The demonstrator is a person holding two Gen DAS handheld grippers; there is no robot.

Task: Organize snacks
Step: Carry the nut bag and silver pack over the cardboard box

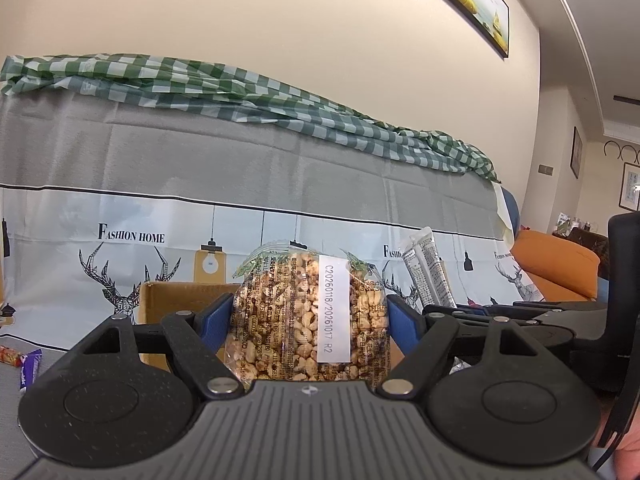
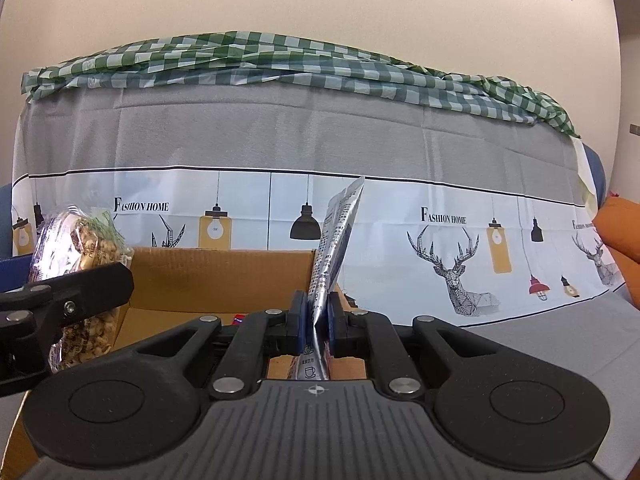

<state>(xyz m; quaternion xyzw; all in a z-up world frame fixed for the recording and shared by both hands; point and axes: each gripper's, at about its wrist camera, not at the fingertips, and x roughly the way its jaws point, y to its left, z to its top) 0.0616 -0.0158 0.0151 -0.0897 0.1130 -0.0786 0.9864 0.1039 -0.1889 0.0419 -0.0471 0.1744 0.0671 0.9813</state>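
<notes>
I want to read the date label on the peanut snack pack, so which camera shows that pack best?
The left wrist view. There the peanut snack pack sits centred between the left gripper fingers, white date label facing the camera. The right wrist view shows the pack only at its left edge, side-on, partly behind the other gripper, label not visible.

peanut bag (image 1: 308,320): 1 | silver sachet (image 2: 334,240): 1 | cardboard box (image 2: 220,276): 1 | wrapped bars (image 1: 30,364): 2

The left black two-finger gripper (image 1: 310,320) has its jaws clamped wide; the right black two-finger gripper (image 2: 317,316), alongside it, has its jaws pinched nearly together.
</notes>
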